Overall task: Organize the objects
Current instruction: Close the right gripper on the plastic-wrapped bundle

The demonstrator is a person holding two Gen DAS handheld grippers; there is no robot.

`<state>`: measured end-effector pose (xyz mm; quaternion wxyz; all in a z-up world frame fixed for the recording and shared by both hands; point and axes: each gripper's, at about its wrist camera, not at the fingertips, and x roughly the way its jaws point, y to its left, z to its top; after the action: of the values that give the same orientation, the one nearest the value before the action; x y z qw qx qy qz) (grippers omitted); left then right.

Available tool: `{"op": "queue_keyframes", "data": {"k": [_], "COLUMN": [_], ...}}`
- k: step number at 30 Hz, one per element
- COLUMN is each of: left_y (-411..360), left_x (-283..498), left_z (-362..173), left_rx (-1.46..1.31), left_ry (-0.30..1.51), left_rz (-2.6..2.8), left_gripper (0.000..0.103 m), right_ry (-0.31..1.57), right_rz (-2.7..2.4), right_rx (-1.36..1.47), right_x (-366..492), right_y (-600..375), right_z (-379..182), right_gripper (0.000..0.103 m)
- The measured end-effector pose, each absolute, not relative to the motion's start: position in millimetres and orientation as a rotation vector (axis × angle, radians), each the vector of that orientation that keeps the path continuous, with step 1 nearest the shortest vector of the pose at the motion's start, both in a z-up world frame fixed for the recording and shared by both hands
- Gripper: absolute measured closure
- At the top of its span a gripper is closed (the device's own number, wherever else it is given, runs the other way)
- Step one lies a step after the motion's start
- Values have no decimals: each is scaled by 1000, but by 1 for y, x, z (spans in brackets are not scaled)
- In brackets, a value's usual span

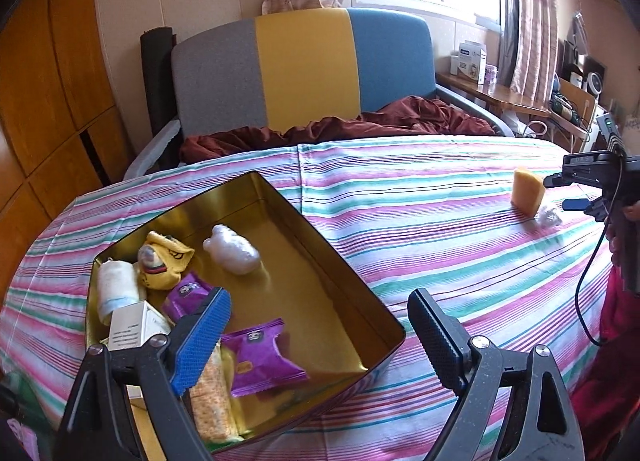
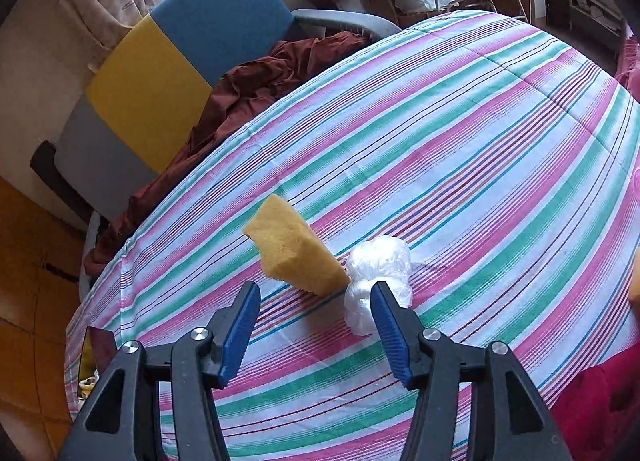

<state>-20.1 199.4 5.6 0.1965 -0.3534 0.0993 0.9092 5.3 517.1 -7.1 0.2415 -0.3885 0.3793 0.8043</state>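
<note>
Behind right fingers (image 2: 390,335): plastic wad (image 2: 378,281), part hidden.

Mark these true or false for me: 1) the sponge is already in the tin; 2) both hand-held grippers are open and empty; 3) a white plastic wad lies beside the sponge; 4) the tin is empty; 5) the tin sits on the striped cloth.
1. False: the yellow sponge lies on the striped cloth, outside the gold tin.
2. True: the left hand-held gripper and right hand-held gripper both stand open, holding nothing.
3. True: the white plastic wad lies right next to the sponge.
4. False: it holds purple packets, a yellow sock and other items.
5. True.
</note>
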Motion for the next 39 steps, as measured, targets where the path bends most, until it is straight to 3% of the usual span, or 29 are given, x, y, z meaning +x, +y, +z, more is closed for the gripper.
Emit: {"op": "queue_keyframes", "data": {"k": [29,39], "left_y": [280,308], "left_x": [-33,-37], "left_z": [3,-6], "left_rx": [-977,-1004], "left_ry": [366,338], "left_rz": [2414,2344], "left_gripper": [11,11], "right_ry": [1128,1182], "right_rz": [2190,2107], "right_rx": [-1113,-1125], "right_x": [9,11], "right_y": [520,532], "right_z": [-17,-29], "right_gripper": [43,28]}}
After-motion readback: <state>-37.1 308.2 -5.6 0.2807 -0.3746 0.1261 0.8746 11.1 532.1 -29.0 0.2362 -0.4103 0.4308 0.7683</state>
